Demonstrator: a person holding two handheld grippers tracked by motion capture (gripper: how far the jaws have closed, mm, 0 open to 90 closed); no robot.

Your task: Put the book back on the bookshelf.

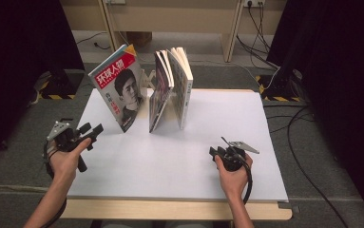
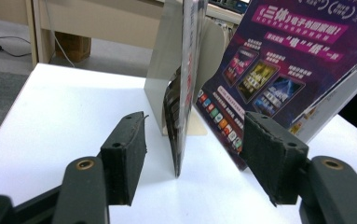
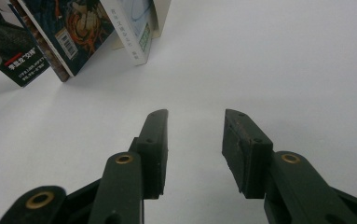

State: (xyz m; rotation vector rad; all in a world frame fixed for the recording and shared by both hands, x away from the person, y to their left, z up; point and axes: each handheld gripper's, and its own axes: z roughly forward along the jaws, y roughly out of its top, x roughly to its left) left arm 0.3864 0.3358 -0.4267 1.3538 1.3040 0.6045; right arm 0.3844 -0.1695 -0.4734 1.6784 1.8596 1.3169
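1. Setting. A white counter (image 1: 179, 156) carries three printed items standing on edge near its far side: a red-topped magazine (image 1: 118, 88) at the left, leaning back, a dark-covered magazine (image 1: 159, 92) in the middle, and a thicker book (image 1: 182, 85) to its right; the last two lean together at the top.
2. Left tool (image 1: 87, 133). Held at the counter's left edge, near the red-topped magazine and apart from it. Its jaws stand wide and hold nothing. In the left gripper view the red-topped magazine (image 2: 185, 88) appears edge-on between the two jaws but farther off, with a pale bookend (image 2: 167, 70) just behind it and the purple back cover of the dark-covered magazine (image 2: 278, 65) to the right.
3. Right tool (image 1: 216, 153). Held over the near right part of the counter, well apart from all three items. Its jaws are moderately spread and empty; in the right gripper view they point over bare counter (image 3: 260, 60), with the lower corners of the standing items at the upper left.
4. Step in hand. Judged from the alignment, this is the approach: the left tool is lined up on the red-topped magazine's near edge, and no contact is made yet.
5. Next move. It probably calls for advancing the left tool until the thin edge sits between the pads, then closing gently. The leaning magazine may tip if nudged sideways, so a straight approach matters.
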